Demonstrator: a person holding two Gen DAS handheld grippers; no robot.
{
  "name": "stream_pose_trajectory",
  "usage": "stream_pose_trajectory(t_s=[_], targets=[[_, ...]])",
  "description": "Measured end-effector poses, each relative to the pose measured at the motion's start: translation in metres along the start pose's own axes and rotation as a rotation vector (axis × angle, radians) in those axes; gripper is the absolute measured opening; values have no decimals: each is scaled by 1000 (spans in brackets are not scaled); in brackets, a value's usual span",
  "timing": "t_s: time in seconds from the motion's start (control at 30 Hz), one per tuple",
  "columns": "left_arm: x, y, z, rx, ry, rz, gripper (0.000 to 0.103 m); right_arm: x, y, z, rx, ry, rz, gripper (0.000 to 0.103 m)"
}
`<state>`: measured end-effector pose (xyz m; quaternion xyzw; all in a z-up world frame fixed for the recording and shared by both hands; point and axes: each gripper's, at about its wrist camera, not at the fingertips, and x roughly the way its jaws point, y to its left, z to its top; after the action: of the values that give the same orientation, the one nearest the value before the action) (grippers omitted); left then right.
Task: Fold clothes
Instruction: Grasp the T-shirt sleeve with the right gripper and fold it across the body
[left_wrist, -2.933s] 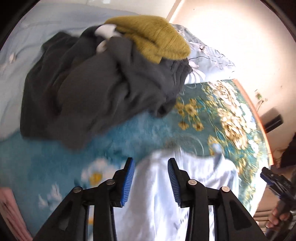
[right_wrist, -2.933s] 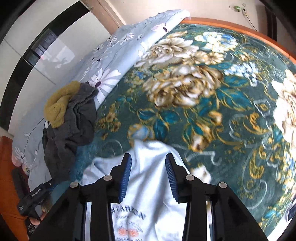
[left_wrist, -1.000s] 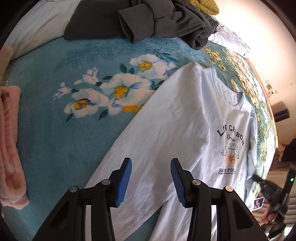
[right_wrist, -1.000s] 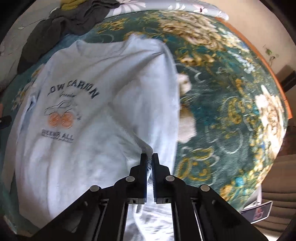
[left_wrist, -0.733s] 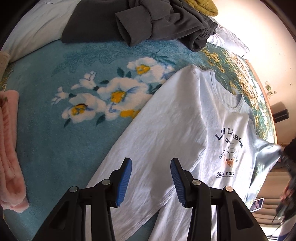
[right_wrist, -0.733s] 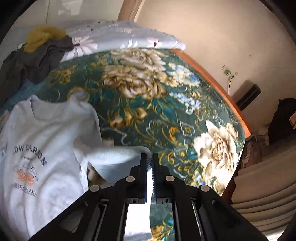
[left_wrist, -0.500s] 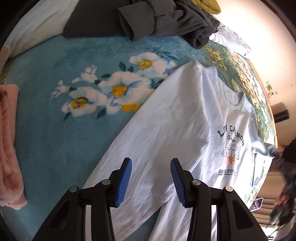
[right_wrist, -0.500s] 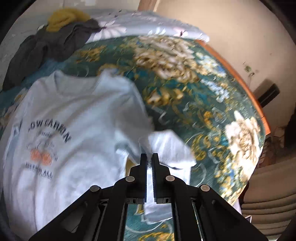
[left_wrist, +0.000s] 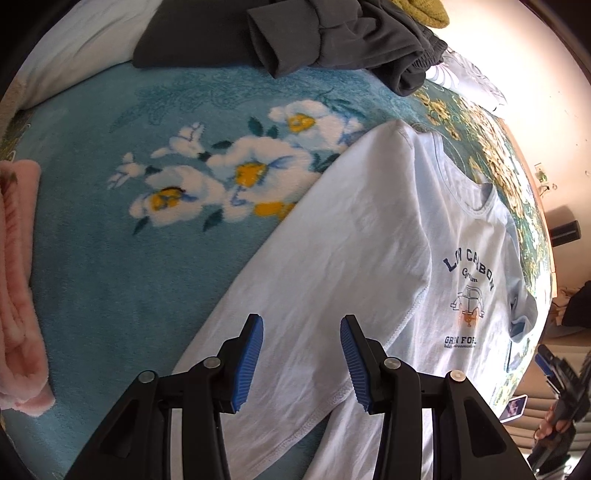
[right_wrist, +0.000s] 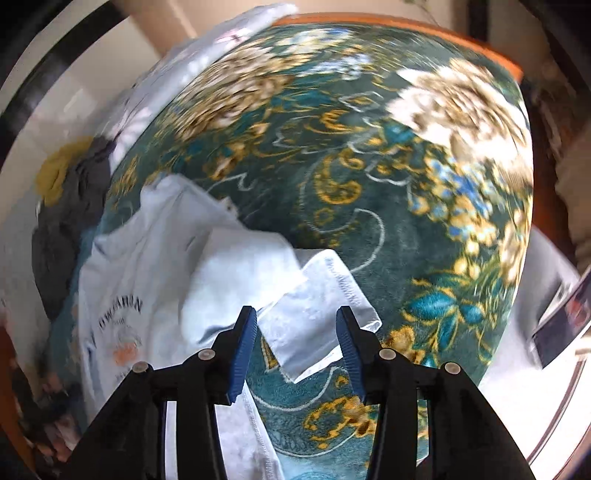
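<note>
pale blue cotton t-shirt (left_wrist: 354, 236), matt, creased; teal floral blanket (left_wrist: 110, 266), plush pile; folded pink towel (left_wrist: 18, 295), fleecy.

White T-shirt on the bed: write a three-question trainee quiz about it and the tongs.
1. True or false: the right tongs pinch the white T-shirt.
2. Which colour is the folded towel at the left edge of the left wrist view? A pink B green C black
3. Fill in: the left tongs hover over the shirt's ____.

Key: 1 false, the jaws are opening, sleeve loose between them. 2 A. 3 sleeve.
</note>
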<state>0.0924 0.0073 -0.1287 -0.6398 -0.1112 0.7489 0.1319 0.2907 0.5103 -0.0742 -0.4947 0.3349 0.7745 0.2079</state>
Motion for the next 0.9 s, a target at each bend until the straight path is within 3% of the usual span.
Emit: stream_pose_trajectory(t_s=[0.07,0.13,0.23,0.3,0.37,0.43,0.53,0.7,0.83,0.9], targets=[[0,-2,-1,6,3,-2,47,6,-21,4,144,23,20,46],[0,-3,-2,8,5,-2,47,17,-32,7,213,56,-21,46],[-1,-1,-3,5,6,3,47,35,-34,3,230,105,-101,45],[-2,0,-4,-2,6,8,47,43,-32,-1,232,121,-119,38],[-3,2,-4,-6,7,14,47,44,-23,-1,201,111,-121,8],[-3,3,-4,-7,8,18,47,43,-12,4,158,93,-137,4],[-6,3,-1,-4,0,20,47,26,7,28,28,23,-201,3],[-8,5,3,-17,-11,28,47,-35,39,86,-214,-208,-376,3],[-5,5,6,-28,-7,36,47,-83,30,126,-249,-377,-461,3],[-4,3,7,-27,-4,37,47,-86,22,133,-239,-395,-494,3]])
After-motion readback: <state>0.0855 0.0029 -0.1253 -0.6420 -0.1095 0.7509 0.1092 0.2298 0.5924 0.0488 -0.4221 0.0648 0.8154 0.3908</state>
